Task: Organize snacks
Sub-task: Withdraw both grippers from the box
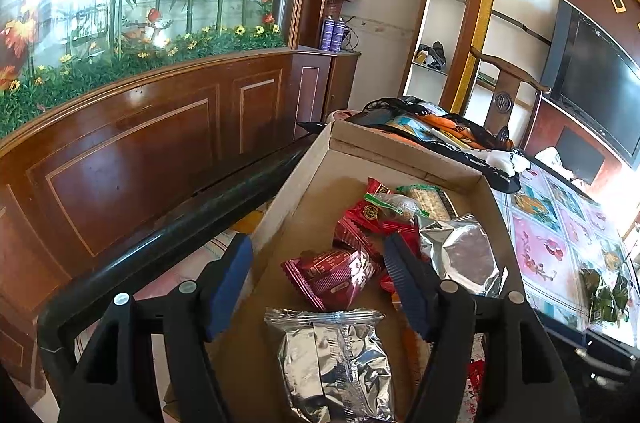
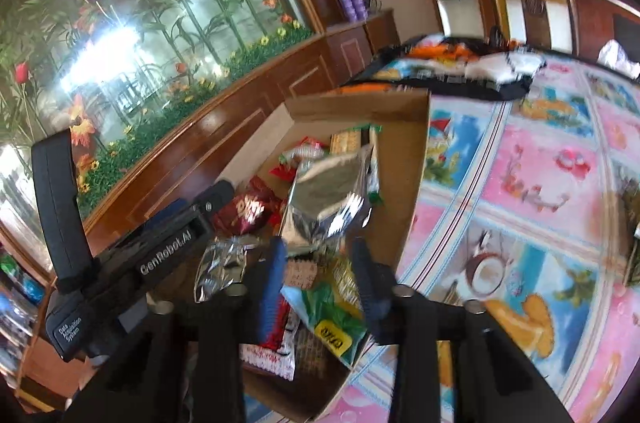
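A shallow cardboard box (image 1: 304, 175) holds several snack packets: a dark red packet (image 1: 332, 277), silver foil packets (image 1: 336, 359) (image 1: 464, 255) and red and green ones at the back (image 1: 384, 211). My left gripper (image 1: 320, 263) is open and empty, hovering over the box with the dark red packet between its blue pads (image 1: 230, 279). In the right wrist view the same box (image 2: 404, 159) shows with a silver packet (image 2: 328, 199) and a green packet (image 2: 332, 319). My right gripper (image 2: 320, 271) is open and empty above the box's near end. The left gripper's body (image 2: 132, 263) is at the left.
The box sits on a table with a colourful patterned cloth (image 2: 532, 183). A pile of bags and cloth (image 1: 432, 131) lies beyond the box. A black rail (image 1: 172, 235) and a wooden cabinet with a flower mural (image 1: 140, 127) stand left. Green wrapped items (image 1: 604, 295) lie at the right.
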A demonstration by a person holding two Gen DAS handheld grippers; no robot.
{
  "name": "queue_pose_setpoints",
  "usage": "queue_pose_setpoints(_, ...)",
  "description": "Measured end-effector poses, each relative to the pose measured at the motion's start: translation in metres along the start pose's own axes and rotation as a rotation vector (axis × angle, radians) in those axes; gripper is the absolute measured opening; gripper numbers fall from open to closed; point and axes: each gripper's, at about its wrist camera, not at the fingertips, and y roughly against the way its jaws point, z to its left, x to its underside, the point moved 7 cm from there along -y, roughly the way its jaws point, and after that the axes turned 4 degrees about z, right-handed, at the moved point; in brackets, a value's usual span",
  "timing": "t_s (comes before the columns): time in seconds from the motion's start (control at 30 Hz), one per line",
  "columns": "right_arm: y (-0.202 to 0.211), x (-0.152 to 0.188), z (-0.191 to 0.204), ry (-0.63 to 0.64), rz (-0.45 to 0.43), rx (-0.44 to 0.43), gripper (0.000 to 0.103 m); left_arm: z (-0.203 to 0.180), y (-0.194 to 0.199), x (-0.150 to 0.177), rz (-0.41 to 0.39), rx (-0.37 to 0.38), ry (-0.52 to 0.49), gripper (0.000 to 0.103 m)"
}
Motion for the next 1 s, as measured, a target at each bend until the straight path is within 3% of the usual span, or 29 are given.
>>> queue_pose_setpoints(0.67,-0.015,0.017,0.035,0.164,0.016,-0.011,0.035,-0.002,-0.005,0.002,0.026,0.022,0.007,0.074)
queue_pose_setpoints(1.0,-0.007,0.009,0.02,0.098,0.004,-0.027,0.035,-0.006,-0.005,0.002,0.031,0.031,0.006,0.079)
